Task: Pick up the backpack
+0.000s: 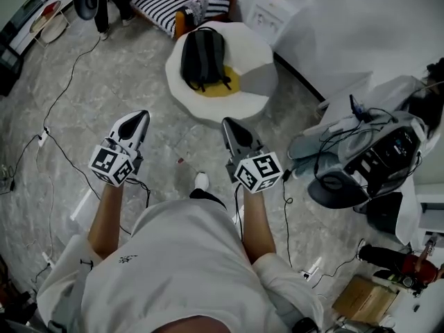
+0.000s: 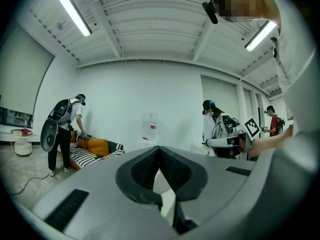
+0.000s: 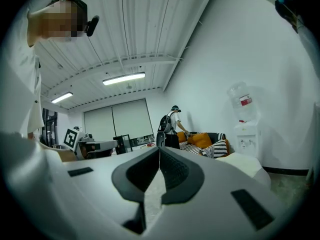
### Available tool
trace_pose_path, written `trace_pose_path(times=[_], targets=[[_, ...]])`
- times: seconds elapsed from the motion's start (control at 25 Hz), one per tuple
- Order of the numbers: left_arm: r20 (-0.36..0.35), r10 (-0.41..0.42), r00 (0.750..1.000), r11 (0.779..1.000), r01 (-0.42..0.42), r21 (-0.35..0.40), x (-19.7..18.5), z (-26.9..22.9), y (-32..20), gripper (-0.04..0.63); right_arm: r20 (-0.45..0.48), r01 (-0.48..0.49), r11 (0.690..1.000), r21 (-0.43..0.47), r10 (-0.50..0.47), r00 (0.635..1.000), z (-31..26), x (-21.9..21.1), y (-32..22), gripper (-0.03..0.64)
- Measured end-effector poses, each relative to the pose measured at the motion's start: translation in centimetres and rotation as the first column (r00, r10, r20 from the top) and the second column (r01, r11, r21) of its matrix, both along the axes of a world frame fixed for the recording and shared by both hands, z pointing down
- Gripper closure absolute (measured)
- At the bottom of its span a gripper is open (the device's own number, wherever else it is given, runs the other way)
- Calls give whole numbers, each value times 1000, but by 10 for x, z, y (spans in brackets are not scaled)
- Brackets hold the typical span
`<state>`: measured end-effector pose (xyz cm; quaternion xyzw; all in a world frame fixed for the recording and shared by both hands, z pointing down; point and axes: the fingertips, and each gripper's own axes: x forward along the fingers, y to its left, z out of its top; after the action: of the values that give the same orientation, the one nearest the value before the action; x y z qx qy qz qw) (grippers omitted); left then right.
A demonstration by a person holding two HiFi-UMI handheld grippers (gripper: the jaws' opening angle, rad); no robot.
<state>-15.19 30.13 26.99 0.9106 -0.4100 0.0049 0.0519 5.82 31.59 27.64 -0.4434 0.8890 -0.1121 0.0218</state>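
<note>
A black backpack (image 1: 203,57) lies on a round white seat (image 1: 258,82) with a yellow cushion, ahead of me in the head view. My left gripper (image 1: 141,116) is held level over the floor, short of the seat and to its left, jaws shut and empty. My right gripper (image 1: 228,123) is beside it, just below the seat's near edge, also shut with nothing in it. Each gripper view shows only its own jaws meeting at the tips, the left gripper (image 2: 159,148) and the right gripper (image 3: 159,149); the backpack is not visible there.
Cables (image 1: 61,151) trail across the grey floor at the left. A striped sofa (image 1: 177,2) stands behind the seat, with a person (image 2: 62,131) wearing a backpack next to it. A water dispenser (image 1: 272,9) is by the wall. Equipment (image 1: 378,158) crowds the right.
</note>
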Motion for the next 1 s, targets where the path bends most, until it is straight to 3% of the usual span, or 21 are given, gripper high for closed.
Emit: trace_pose_path(times=[0.32,1.0], targets=[[21,-24,1000,1000,24,-11,41,-1,-53,594,15,27,999,-23,-26,1000,6,40,-60,609],[39,-40,998,998,41,-46,83,19,-94,594,30,70,996,-53,-68,997,30,71,-105,609]])
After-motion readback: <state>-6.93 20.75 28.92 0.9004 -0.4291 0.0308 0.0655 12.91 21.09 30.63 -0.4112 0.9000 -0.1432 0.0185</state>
